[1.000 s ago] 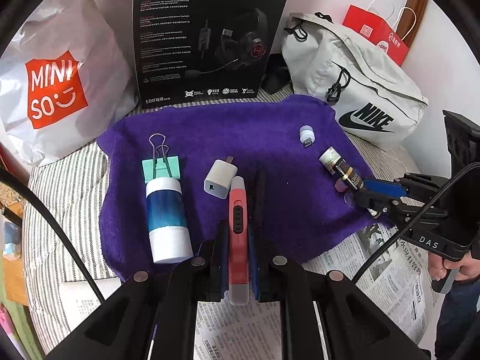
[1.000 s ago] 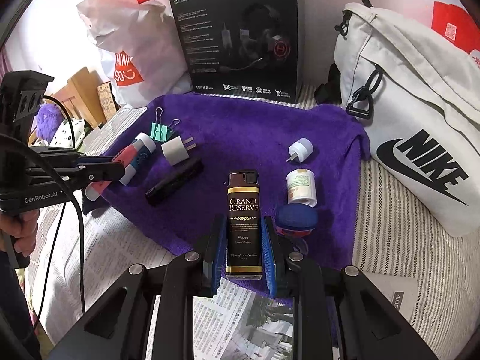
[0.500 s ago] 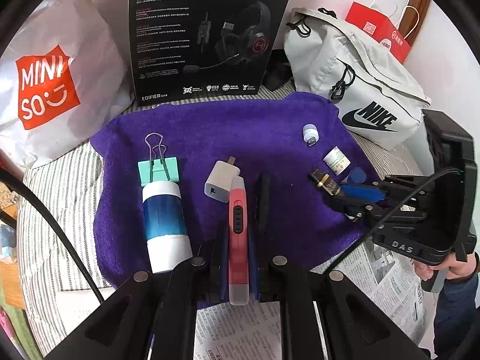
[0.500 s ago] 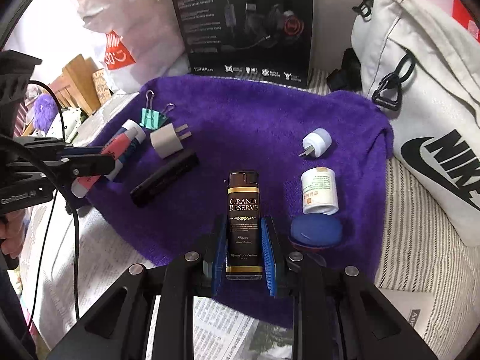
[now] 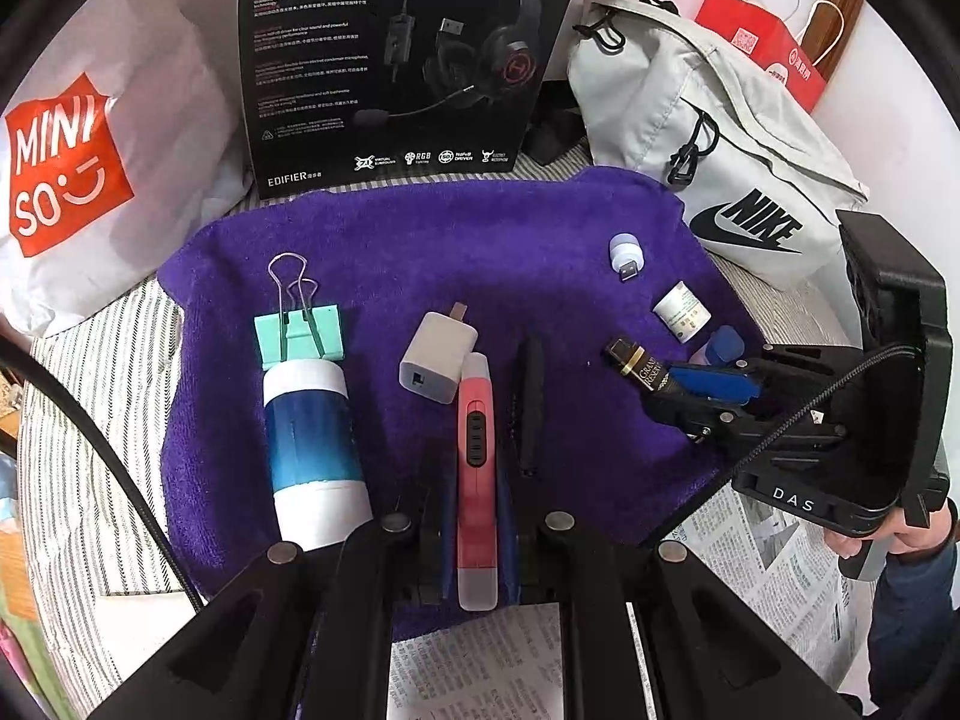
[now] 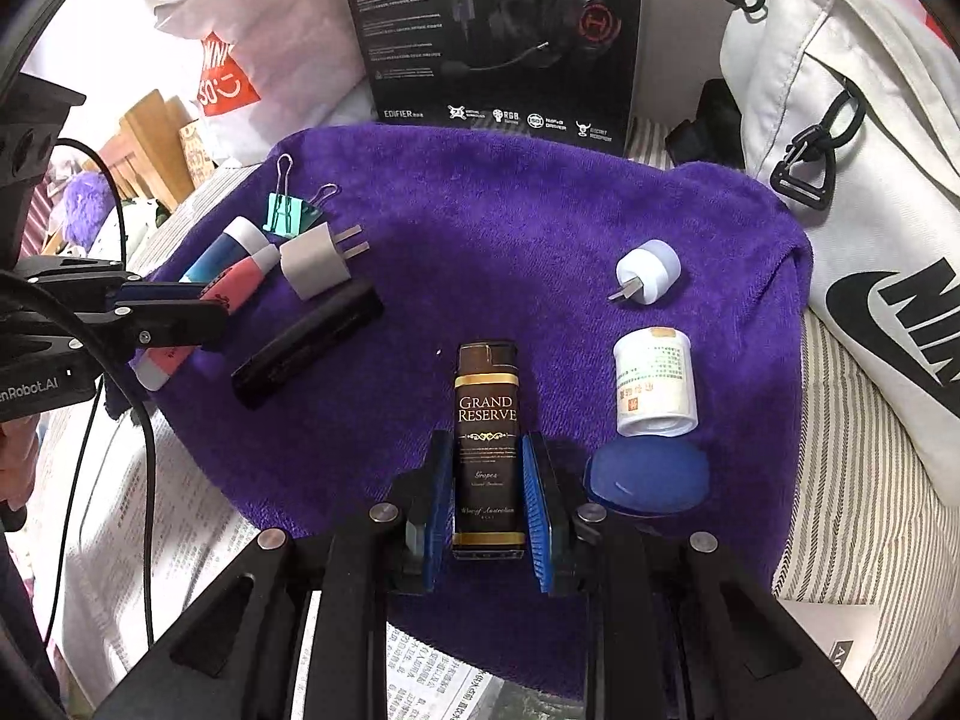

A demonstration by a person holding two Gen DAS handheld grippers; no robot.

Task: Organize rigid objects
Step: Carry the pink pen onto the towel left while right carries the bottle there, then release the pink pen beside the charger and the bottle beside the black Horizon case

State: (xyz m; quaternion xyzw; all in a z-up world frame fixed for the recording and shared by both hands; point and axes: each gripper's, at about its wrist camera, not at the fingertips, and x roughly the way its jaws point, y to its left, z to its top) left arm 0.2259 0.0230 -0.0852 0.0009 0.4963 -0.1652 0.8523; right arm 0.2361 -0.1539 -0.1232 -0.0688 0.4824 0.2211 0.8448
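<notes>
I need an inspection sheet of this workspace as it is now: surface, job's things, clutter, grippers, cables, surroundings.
Surface: purple towel over striped cloth and newspaper.
Job's things: red utility knife, Grand Reserve lighter, blue-white tube, green binder clip, white charger, black bar, white bottle, blue cap, small plug light.
Clutter: nothing seen on the towel.
Grippers: left gripper shut on the knife; right gripper shut on the lighter.
Cables: black cable beside the left gripper.
Surroundings: headset box, Nike bag, Miniso bag.

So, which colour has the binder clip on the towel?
Mint green, with silver wire handles; the binder clip shows best in the left wrist view.
</notes>
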